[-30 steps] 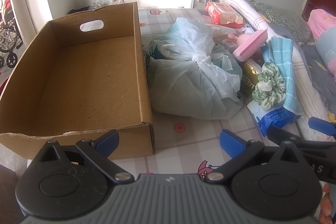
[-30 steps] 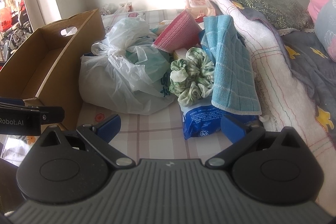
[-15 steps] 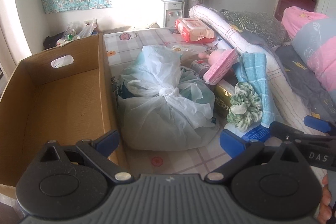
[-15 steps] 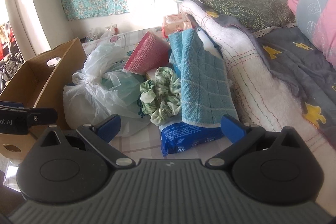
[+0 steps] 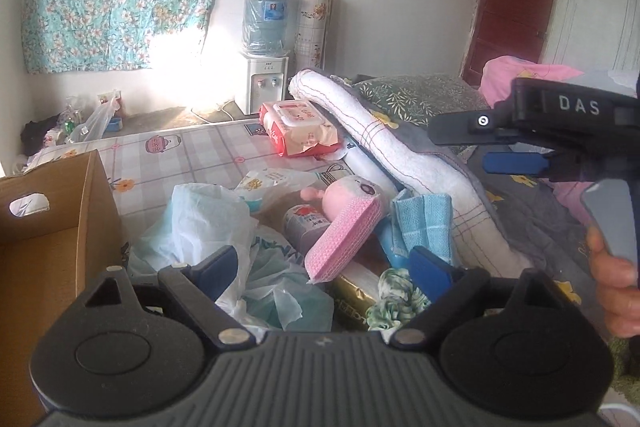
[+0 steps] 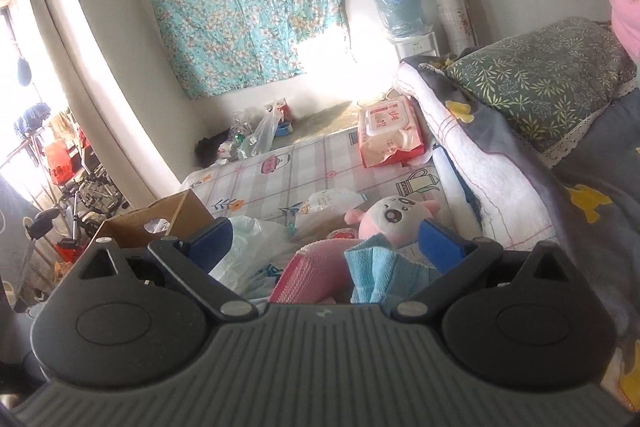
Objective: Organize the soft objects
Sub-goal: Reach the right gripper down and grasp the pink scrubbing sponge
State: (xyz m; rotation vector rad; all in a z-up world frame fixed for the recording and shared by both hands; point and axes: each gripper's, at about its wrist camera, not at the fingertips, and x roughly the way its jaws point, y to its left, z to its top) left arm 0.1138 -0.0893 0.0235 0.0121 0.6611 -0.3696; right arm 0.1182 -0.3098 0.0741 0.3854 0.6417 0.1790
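Both views have swung away from the box and up over the pile since the earlier pictures; the cardboard box [image 5: 60,247], which filled the left wrist view a second ago, now sits at the near left edge, and the bare part of its floor that shows holds nothing; in the right wrist view only its far corner [image 6: 160,219] peeks out.

By my reading the task has barely begun; nothing soft has gone into the box, as far as can be seen. What is left lies heaped to the right of the box on the checked mat [image 5: 192,155]: the knotted plastic bag [image 5: 208,223], the pink plush toy [image 6: 394,215], the pink cloth [image 5: 344,239], the blue towel [image 6: 376,267], the green scrunchie [image 5: 394,297] nearest the camera, and farther off the red wipes pack [image 5: 300,127]; the white quilted blanket [image 5: 404,155] runs along the right.

Left gripper [image 5: 324,271] hangs over bag and cloth, jaws wide but closing, pressing nothing; right gripper [image 6: 324,243] hangs over towel and plush, likewise wide and closing, empty; the person's hand [image 5: 612,275] holds it at far right.
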